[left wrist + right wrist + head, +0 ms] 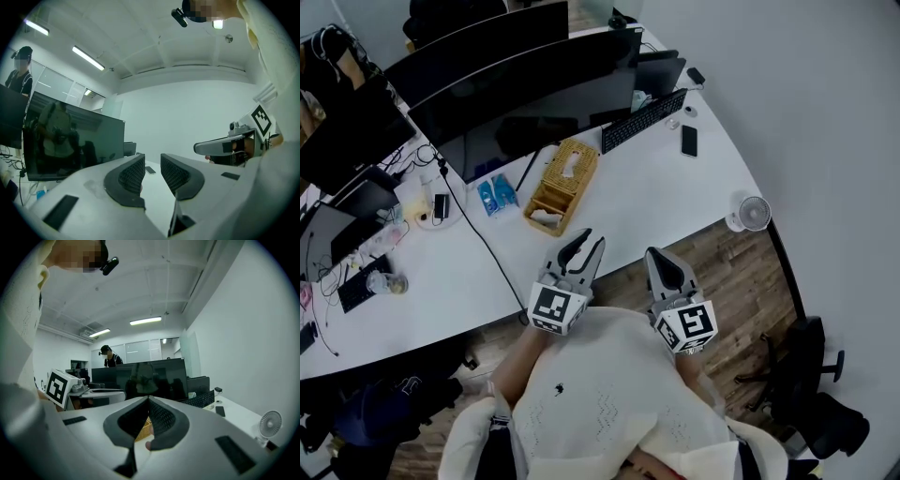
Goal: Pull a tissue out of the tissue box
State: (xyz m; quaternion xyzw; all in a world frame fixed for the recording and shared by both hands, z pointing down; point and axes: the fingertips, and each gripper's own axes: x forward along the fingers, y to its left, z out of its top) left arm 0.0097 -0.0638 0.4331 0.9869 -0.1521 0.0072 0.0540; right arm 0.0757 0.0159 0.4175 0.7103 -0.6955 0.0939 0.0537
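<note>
A woven wicker tissue box (562, 183) lies on the white desk (661, 202) in front of the monitors, with white tissue (570, 165) showing at its top slot. My left gripper (584, 246) hovers just short of the desk's near edge, pointing at the box; it is open and nothing is between its pads (132, 174). My right gripper (662, 264) is beside it to the right, over the floor, with its jaws meeting at the tips and nothing in them. In the right gripper view a strip of the wicker box (145, 428) shows below the closed jaws.
Dark monitors (534, 84) line the back of the desk. A keyboard (643, 120), a phone (689, 141) and a small white fan (754, 214) sit to the right. A black cable (483, 239) crosses the desk left of the box. A person (108, 357) stands behind the monitors.
</note>
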